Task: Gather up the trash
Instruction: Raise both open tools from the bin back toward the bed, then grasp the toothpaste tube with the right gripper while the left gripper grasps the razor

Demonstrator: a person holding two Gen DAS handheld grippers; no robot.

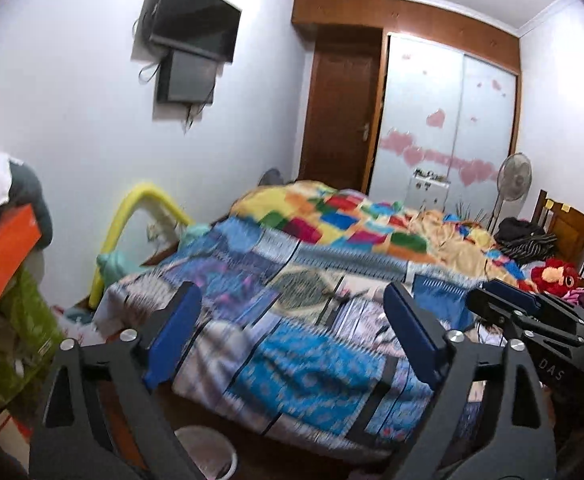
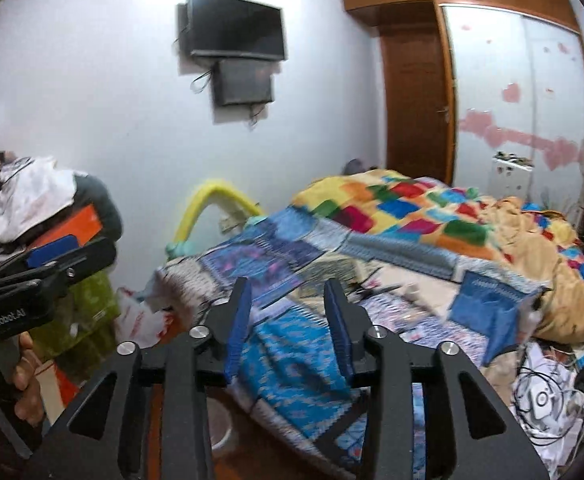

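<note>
Both tools raised and aimed across the bed [image 1: 315, 280]. My left gripper [image 1: 292, 312] stands wide, nothing between its pads. My right gripper [image 2: 288, 312] is parted to a narrower gap, also empty.

Trash candidates, as far as I can judge: loose white paper and tangled cables [image 2: 547, 392] at the near right corner of the bed, and a few small scraps [image 2: 407, 292] on the patterned blanket beyond the right gripper's tips. Blur keeps me from naming them surely. A pale round bin [image 1: 208, 452] sits on the floor at the foot of the bed, below my left tool; likely the drop point.

Handling guess: paper is light, soft, crushable, not fragile. It will slide on fabric, so I would pinch a raised fold or crumpled edge, not a flat face, and keep clear of the blanket underneath. The cables are limp and snag-prone; I would avoid catching them with the paper.

Plastic bag [image 2: 140, 316] by the bedside: flimsy, take a gathered bunch.
</note>
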